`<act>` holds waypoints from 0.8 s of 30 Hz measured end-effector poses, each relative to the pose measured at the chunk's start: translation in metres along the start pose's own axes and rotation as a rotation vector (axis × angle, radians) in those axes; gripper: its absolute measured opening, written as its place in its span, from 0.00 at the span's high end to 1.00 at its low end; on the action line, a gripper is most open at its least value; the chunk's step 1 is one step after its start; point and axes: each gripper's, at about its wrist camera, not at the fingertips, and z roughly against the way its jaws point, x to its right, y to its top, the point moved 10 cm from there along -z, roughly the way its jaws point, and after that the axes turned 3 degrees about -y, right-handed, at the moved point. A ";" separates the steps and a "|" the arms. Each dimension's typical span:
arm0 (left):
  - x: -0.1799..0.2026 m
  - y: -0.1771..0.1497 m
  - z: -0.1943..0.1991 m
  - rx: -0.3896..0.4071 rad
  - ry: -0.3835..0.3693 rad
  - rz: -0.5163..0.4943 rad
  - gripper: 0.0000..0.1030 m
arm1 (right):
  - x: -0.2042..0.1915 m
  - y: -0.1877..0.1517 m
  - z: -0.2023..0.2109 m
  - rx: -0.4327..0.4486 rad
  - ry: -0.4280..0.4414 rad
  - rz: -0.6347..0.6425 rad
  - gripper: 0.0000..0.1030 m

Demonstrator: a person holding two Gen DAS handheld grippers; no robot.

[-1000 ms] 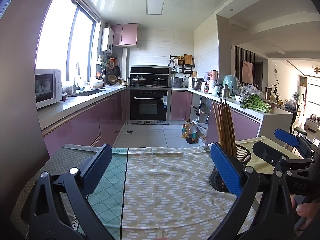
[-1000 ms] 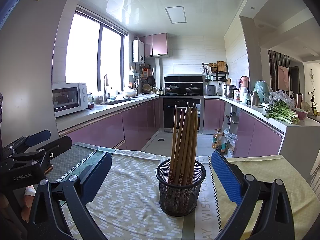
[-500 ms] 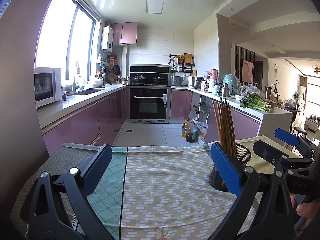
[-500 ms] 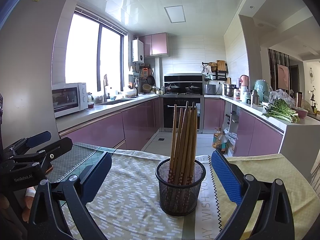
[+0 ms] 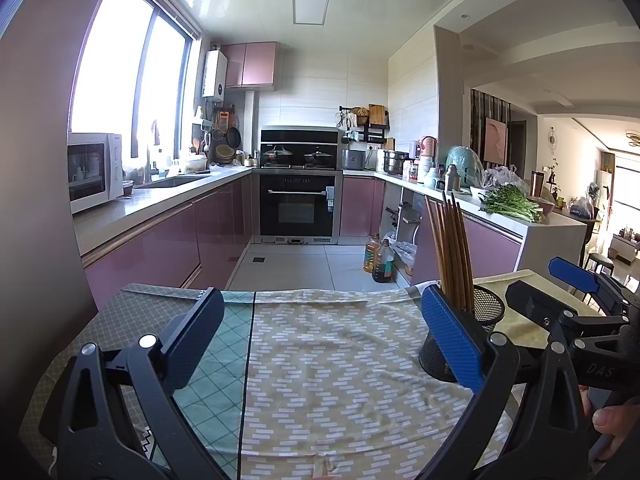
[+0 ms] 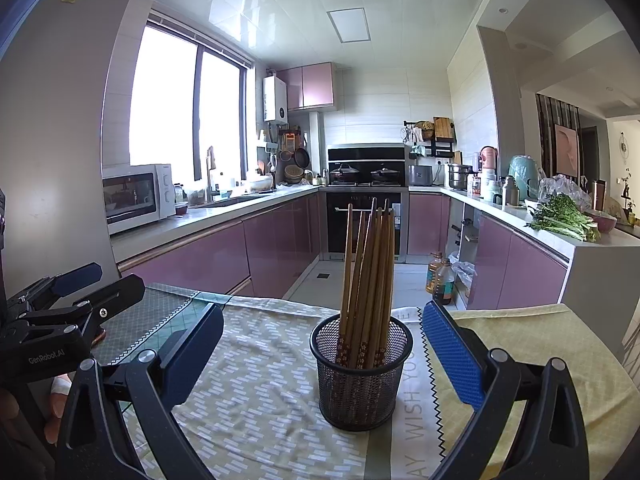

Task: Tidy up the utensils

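A black mesh holder (image 6: 361,374) stands on the patterned tablecloth (image 6: 256,392), filled with several wooden chopsticks (image 6: 370,272) standing upright. My right gripper (image 6: 320,344) is open and empty, its blue pads either side of the holder and a little in front of it. In the left wrist view the holder (image 5: 486,322) and chopsticks (image 5: 450,252) sit at the right, partly behind my right pad. My left gripper (image 5: 320,332) is open and empty over bare cloth. The right gripper (image 5: 576,308) shows at the right edge; the left gripper (image 6: 64,304) shows at the left edge.
The table's far edge (image 5: 312,294) drops to the kitchen floor. Oil bottles (image 5: 378,256) stand on the floor beyond. Purple cabinets (image 6: 208,256), an oven (image 5: 298,208) and a counter with greens (image 6: 564,218) lie behind.
Almost nothing has changed. Both grippers stay open and nearly still; the left view has shifted very slightly.
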 end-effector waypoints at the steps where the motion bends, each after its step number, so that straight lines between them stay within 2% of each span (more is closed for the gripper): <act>1: 0.000 0.000 0.000 0.001 0.000 0.000 0.06 | 0.000 0.000 -0.001 0.000 0.000 -0.001 0.06; 24: 0.000 0.001 0.000 -0.001 0.000 0.000 0.06 | 0.002 0.000 0.000 0.001 0.000 -0.003 0.06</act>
